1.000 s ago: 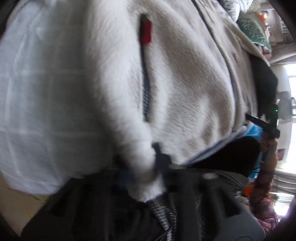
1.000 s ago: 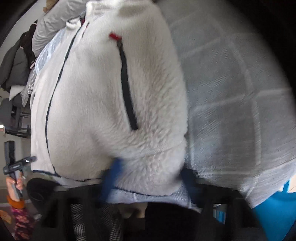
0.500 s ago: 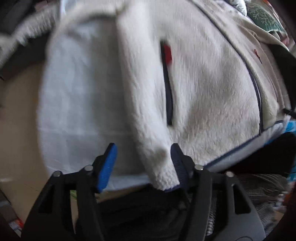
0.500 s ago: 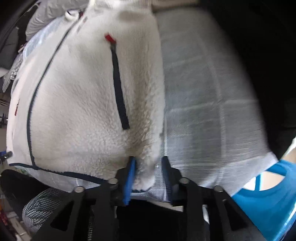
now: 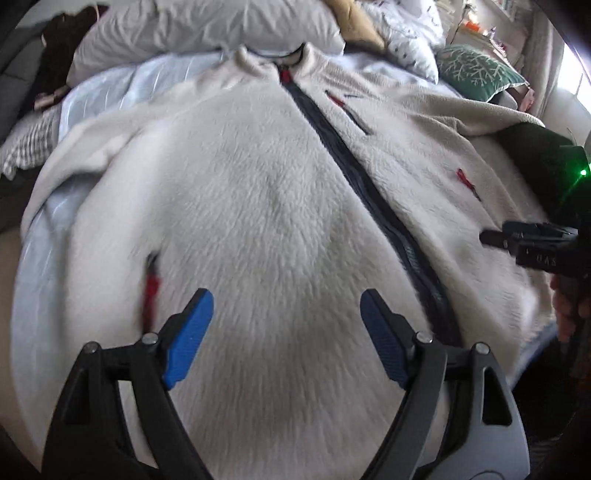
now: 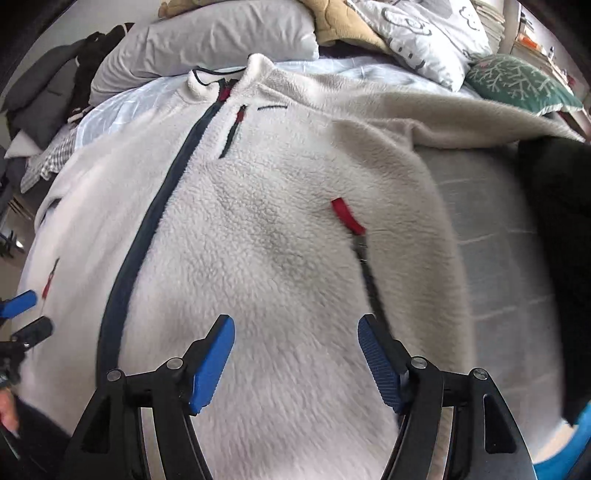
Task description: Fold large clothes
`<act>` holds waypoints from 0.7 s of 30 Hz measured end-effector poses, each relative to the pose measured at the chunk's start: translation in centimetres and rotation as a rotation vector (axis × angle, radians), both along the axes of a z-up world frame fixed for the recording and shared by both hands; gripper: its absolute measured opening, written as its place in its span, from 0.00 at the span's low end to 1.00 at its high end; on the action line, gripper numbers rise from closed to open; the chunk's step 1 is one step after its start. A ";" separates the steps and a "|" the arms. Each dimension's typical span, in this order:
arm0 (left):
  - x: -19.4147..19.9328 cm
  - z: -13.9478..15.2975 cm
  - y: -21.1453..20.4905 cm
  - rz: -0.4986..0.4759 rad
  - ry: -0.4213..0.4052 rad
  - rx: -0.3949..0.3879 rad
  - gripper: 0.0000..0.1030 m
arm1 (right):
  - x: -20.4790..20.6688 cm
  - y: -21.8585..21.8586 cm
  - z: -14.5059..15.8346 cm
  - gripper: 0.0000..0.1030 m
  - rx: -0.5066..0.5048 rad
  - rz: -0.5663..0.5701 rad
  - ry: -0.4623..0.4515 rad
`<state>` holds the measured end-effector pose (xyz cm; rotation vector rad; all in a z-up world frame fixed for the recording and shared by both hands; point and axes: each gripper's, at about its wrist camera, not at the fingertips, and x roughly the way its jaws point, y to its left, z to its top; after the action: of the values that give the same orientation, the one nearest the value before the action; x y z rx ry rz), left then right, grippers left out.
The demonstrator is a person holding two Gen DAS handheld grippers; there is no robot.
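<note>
Fleece (image 5: 258, 206) flat on bed (image 5: 40, 258), front up, zipper (image 5: 369, 192) running collar to hem, away from tongs. Left tongs (image 5: 284, 336), right tongs (image 6: 295, 362) opening, empty, above hem either side of zipper, equally near.

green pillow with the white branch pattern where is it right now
The green pillow sits at the upper right in both wrist views, at the far right of the bed, right of the white patterned pillow and beyond the fleece jacket.

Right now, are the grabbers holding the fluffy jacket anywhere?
No. Both the left gripper and right gripper are opening, with nothing between their fingers; the jacket lies loose below them.
</note>
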<state>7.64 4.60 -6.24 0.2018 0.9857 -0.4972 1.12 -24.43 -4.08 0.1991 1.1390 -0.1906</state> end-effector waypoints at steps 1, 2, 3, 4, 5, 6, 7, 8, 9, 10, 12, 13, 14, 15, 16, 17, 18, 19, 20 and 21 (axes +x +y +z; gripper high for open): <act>0.5 -1.2 -0.2 0.006 0.007 0.030 0.80 | 0.4 0.0 -1.2 0.72 0.001 -0.007 0.016; 0.7 -2.6 0.3 0.019 0.044 0.035 0.81 | 0.1 -0.2 -2.6 0.73 -0.001 -0.016 0.053; 0.8 -2.9 1.0 0.027 0.048 -0.015 0.82 | -0.6 -0.5 -3.5 0.73 0.010 -0.011 0.066; 0.6 -2.8 1.8 0.030 0.052 -0.049 0.82 | -1.4 -0.7 -3.8 0.73 0.022 0.005 0.032; 0.5 -2.8 2.1 0.024 0.072 -0.044 0.82 | -2.3 -0.8 -3.8 0.73 0.020 0.028 0.001; 0.4 -2.7 2.4 0.017 0.087 -0.032 0.82 | -2.8 -0.8 -3.8 0.73 0.016 0.044 0.010; 0.1 -2.5 2.6 0.014 0.103 -0.014 0.82 | -3.3 -0.9 -3.7 0.73 0.016 0.048 0.022; -0.1 -2.4 2.8 0.015 0.127 0.007 0.82 | -4.0 -1.0 -3.5 0.73 0.026 0.045 0.043; -0.4 -2.4 2.9 0.015 0.145 0.022 0.82 | -4.3 -1.1 -3.4 0.74 0.031 0.042 0.054; -0.7 -2.3 2.9 0.014 0.163 0.040 0.82 | -4.8 -1.3 -3.4 0.80 0.032 0.035 0.071; -1.5 -2.1 2.9 0.015 0.196 0.088 0.83 | -5.6 -1.7 -3.3 0.80 0.044 0.019 0.107; -1.8 -1.9 2.9 0.015 0.208 0.106 0.83 | -6.1 -1.7 -3.2 0.80 0.051 0.021 0.106; -2.1 -1.6 2.9 0.015 0.214 0.117 0.83 | -6.4 -1.7 -3.2 0.80 0.053 0.026 0.114; -2.2 -1.3 2.9 0.018 0.216 0.121 0.83 | -6.6 -1.6 -3.1 0.80 0.053 0.029 0.121; -2.3 -0.9 2.8 0.022 0.217 0.122 0.83 | -6.7 -1.6 -2.9 0.80 0.053 0.030 0.135; -2.3 -0.5 2.6 0.028 0.215 0.118 0.83 | -6.7 -1.5 -2.6 0.80 0.053 0.031 0.145; -2.3 0.1 2.5 0.032 0.207 0.105 0.83 | -6.7 -1.6 -2.4 0.80 0.055 0.032 0.155; -2.1 0.8 2.3 0.033 0.197 0.087 0.83 | -6.6 -1.7 -2.0 0.80 0.061 0.033 0.158; -2.1 1.5 2.0 0.033 0.189 0.073 0.83 | -6.5 -1.8 -1.2 0.80 0.066 0.034 0.147; -1.9 2.2 1.7 0.033 0.183 0.063 0.83 | -6.4 -2.0 -0.4 0.80 0.066 0.032 0.130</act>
<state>5.75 6.35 -4.08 0.1989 1.1830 -0.4609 -5.30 -26.40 -4.50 0.2293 1.2784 -0.1391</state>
